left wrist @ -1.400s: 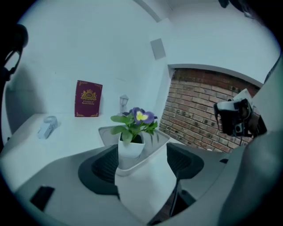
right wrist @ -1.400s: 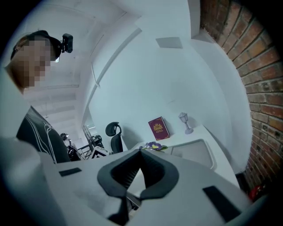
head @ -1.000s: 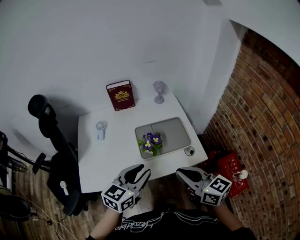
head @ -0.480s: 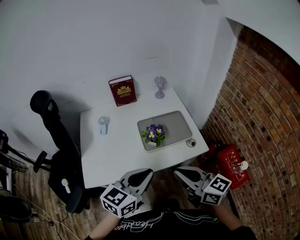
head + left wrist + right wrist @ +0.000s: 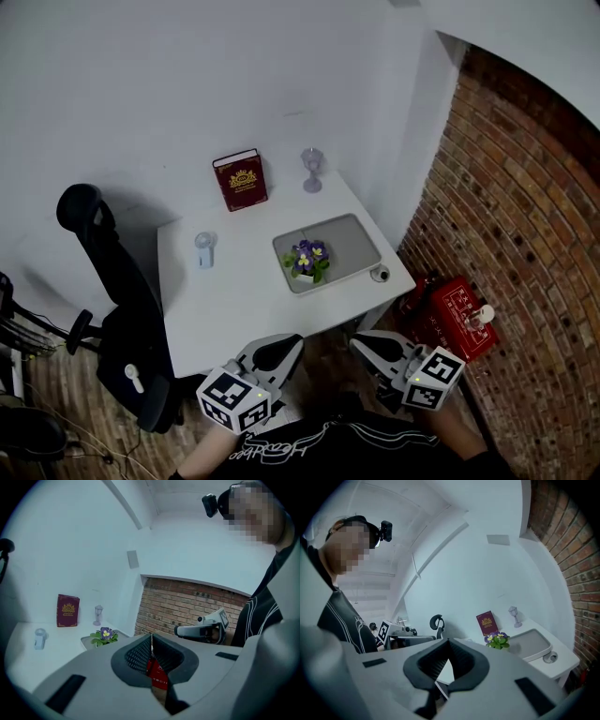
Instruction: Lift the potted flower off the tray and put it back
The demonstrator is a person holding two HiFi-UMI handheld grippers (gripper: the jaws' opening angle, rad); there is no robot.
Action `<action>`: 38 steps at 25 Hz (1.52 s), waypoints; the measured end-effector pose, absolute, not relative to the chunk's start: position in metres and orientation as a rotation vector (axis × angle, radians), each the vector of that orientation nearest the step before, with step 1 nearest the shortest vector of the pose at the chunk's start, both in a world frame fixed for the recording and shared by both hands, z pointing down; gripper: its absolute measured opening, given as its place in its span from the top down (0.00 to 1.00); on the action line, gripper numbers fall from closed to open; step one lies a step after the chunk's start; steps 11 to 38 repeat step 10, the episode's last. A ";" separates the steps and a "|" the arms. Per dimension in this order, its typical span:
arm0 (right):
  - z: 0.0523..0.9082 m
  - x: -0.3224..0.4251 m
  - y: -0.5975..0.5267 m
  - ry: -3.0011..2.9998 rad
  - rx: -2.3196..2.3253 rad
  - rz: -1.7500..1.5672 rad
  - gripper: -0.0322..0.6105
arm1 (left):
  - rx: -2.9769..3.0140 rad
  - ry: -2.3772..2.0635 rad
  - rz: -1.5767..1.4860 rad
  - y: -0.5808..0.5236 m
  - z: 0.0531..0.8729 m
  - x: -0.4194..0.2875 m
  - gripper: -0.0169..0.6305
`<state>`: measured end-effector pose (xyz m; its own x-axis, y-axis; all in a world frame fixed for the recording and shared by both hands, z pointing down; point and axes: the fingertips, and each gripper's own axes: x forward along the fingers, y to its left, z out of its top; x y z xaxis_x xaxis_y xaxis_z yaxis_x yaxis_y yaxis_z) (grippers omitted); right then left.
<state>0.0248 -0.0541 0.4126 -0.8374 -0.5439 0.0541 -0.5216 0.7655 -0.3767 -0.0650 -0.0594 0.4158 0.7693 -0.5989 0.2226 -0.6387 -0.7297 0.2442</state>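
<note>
Both grippers hang short of the white table's [image 5: 234, 300] near edge, well apart from the potted flower [image 5: 307, 259], which sits in the near left corner of the grey tray [image 5: 354, 246]. The left gripper [image 5: 286, 343] and right gripper [image 5: 362, 341] each have jaws pressed together on nothing. Unless they open before arriving, the closed tips could likely shove the pot, tipping it or skidding the tray.

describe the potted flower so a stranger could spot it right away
Find the white table in the corner beside the brick wall, then the shallow grey tray on its side nearer the bricks. The potted flower stands at the tray's end away from the bricks, the only thing with purple blooms and green leaves, unlike the red book standing behind.
</note>
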 end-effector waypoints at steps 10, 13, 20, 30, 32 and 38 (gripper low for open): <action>0.424 0.028 -0.044 2.870 -0.992 -0.568 0.95 | 2.727 -0.917 0.167 -0.057 0.414 -0.072 0.91; 0.424 0.028 -0.044 2.870 -0.992 -0.568 0.95 | 2.727 -0.917 0.167 -0.057 0.414 -0.072 0.91; 0.424 0.028 -0.044 2.870 -0.992 -0.568 0.95 | 2.727 -0.917 0.167 -0.057 0.414 -0.072 0.91; 0.424 0.028 -0.044 2.870 -0.992 -0.568 0.95 | 2.727 -0.917 0.167 -0.057 0.414 -0.072 0.91; 0.424 0.028 -0.044 2.870 -0.992 -0.568 0.95 | 2.727 -0.917 0.167 -0.057 0.414 -0.072 0.91; 0.424 0.028 -0.044 2.870 -0.992 -0.568 0.95 | 2.727 -0.917 0.167 -0.057 0.414 -0.072 0.91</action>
